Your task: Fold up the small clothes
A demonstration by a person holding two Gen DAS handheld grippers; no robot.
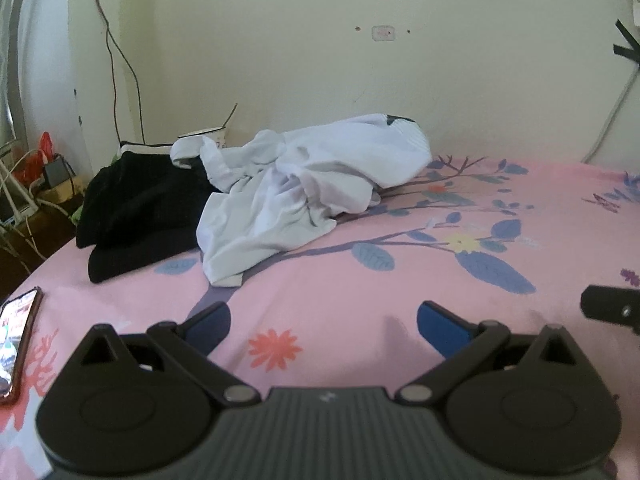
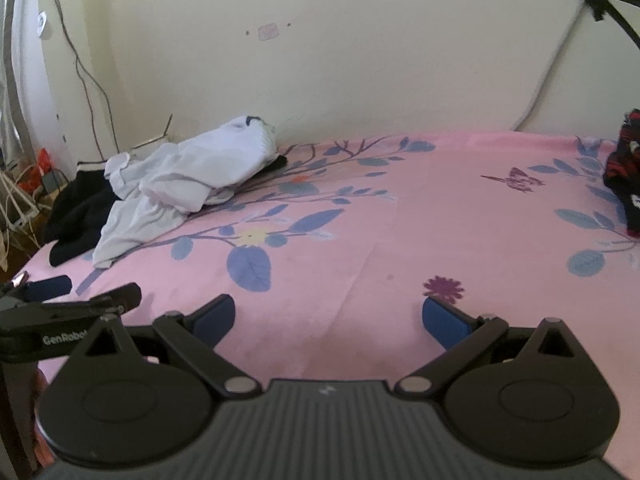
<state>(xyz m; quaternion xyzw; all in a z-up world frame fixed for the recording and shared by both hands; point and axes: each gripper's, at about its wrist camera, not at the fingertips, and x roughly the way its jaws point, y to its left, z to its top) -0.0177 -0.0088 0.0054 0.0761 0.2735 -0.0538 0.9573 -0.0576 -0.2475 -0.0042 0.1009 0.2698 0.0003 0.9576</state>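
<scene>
left tongs spread wide, empty, above pink bedsheet; right tongs likewise

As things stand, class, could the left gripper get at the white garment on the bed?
Probably yes: the left gripper is open and empty, and only bare pink bedsheet lies between it and the white garment.
</scene>
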